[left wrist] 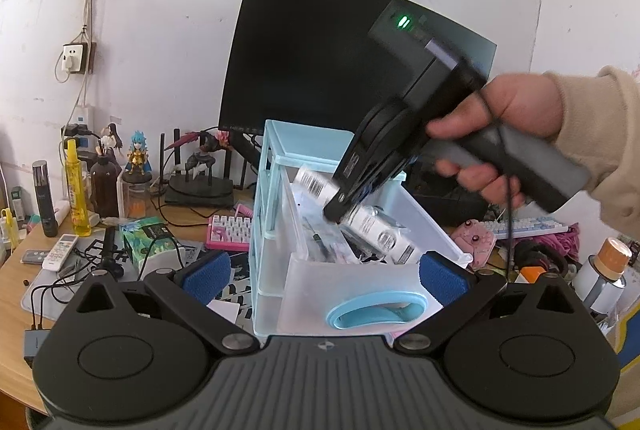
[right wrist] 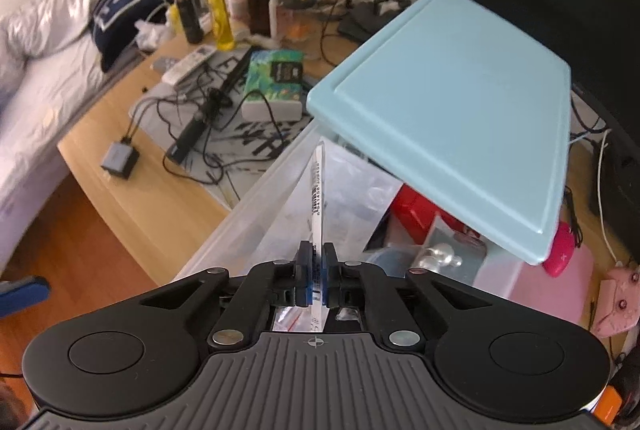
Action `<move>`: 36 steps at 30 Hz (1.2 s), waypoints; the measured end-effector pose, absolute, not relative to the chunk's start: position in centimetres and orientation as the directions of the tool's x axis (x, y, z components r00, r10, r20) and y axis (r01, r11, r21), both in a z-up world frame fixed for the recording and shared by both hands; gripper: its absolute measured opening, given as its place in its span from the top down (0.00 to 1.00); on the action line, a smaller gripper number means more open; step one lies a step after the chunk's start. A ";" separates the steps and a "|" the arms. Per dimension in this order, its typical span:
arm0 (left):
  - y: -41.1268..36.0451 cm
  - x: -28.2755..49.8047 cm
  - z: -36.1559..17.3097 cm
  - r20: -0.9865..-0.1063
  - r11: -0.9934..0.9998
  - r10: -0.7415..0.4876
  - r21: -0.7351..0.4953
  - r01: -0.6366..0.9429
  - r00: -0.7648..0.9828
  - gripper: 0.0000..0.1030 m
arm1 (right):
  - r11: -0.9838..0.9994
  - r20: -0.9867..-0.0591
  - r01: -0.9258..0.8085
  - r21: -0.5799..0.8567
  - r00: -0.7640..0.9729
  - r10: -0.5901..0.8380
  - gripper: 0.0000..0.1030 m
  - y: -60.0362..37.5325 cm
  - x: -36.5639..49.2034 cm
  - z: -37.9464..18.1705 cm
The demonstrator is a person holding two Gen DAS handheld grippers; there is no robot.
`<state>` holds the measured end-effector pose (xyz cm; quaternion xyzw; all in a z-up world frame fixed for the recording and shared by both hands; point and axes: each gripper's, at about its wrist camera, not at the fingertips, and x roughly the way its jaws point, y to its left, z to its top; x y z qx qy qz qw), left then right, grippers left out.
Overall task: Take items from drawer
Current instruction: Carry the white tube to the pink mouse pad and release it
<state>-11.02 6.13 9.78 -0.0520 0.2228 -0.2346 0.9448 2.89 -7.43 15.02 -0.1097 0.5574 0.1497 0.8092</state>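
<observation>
your right gripper (right wrist: pixel 316 272) has its pads pinched tight on the edge of a thin clear blister pack (left wrist: pixel 362 220), held over the pulled-out clear drawer (left wrist: pixel 348 294); it looks light, flat and slippery, so grip near the stiffer printed card. your left gripper (left wrist: pixel 324 274) is wide open, empty. barcode shows; print unreadable.

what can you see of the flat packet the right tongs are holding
The packet is thin, flat and clear-white, like a plastic blister card, with printed text and a barcode. The right tongs are shut on one end, their blue pads pressing both faces. It slants over the pulled-out translucent drawer of the pale blue drawer unit; whether its lower end touches other contents is unclear.
</observation>
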 end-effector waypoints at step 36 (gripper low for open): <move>-1.1 -10.6 11.6 -0.470 0.820 -0.552 -0.158 0.550 0.689 0.00 | 0.969 -0.885 0.239 0.055 0.461 -0.064 0.96 -31.6 -0.7 10.5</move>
